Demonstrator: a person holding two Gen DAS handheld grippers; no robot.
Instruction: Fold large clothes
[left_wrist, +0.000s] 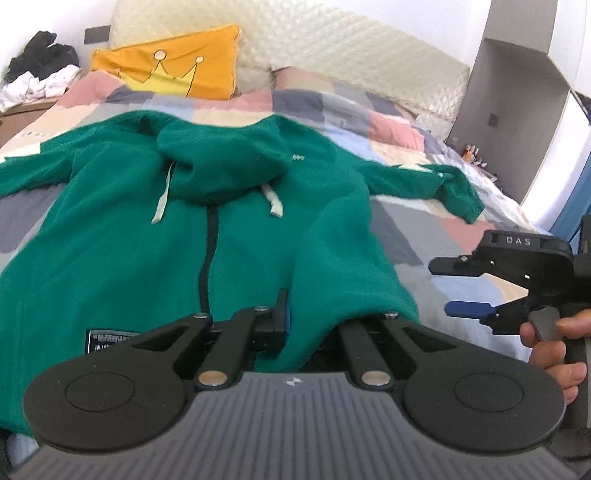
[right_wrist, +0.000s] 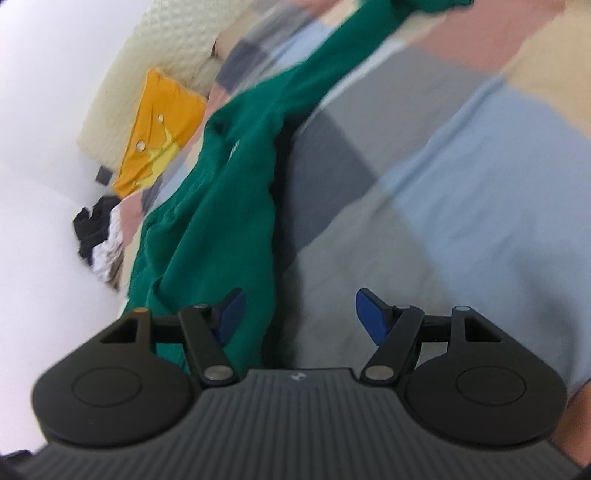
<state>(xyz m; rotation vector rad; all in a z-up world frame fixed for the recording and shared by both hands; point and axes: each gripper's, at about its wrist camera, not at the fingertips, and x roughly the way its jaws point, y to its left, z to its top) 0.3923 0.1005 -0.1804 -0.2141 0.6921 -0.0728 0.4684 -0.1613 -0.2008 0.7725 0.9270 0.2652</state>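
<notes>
A green fleece zip hoodie (left_wrist: 129, 236) lies spread on the patchwork bed (left_wrist: 424, 236). The left gripper (left_wrist: 282, 317) is clamped on its hem. The right gripper (right_wrist: 299, 317) stands open, holding nothing.

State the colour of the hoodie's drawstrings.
The drawstrings are pale mint-white, clearest in the left wrist view.

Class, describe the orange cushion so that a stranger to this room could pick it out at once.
Start at the bed with its patchwork quilt and look to the head end, where a cream quilted headboard stands. The orange cushion leans against it, above the green hoodie. It alone is bright orange and bears a yellow crown outline.
</notes>
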